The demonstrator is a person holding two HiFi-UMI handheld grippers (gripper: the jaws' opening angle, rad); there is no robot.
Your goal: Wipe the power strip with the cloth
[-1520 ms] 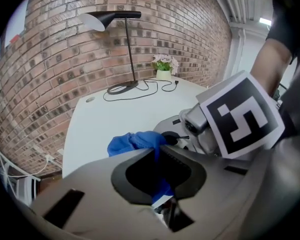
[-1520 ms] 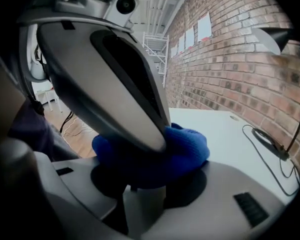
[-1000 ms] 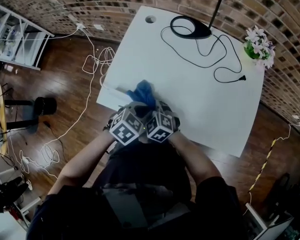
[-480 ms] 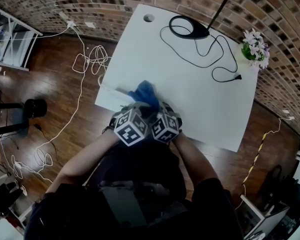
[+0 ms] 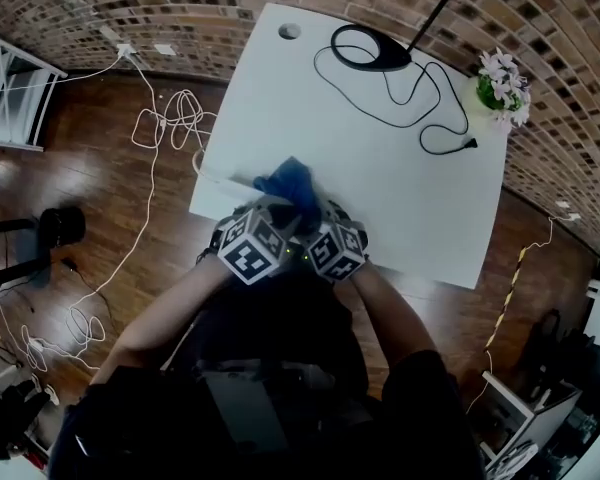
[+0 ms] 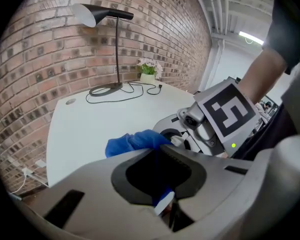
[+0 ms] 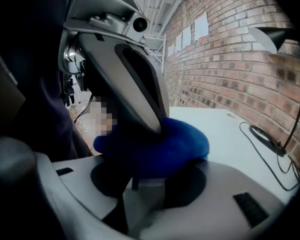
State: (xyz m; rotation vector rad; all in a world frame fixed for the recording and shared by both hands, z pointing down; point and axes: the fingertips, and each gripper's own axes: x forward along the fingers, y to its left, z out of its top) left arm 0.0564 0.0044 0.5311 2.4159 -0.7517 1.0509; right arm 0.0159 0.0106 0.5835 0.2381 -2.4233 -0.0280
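Little has changed in the past second at the near left edge of the white table (image 5: 400,168). The left gripper (image 5: 278,211), jaws pinched tight on the blue cloth (image 5: 288,181), has only tipped slightly. The right gripper (image 5: 318,215) keeps its jaws narrowly apart on a pale block, seemingly one end of the power strip (image 5: 223,179). The cloth sits bunched on the same spot, with the strip's bare length running left to the table's edge — the wipe appears to be dwelling here, with most of the strip yet to cover. Far back, the lamp (image 5: 372,50) and flowers (image 5: 500,80) stand well clear.
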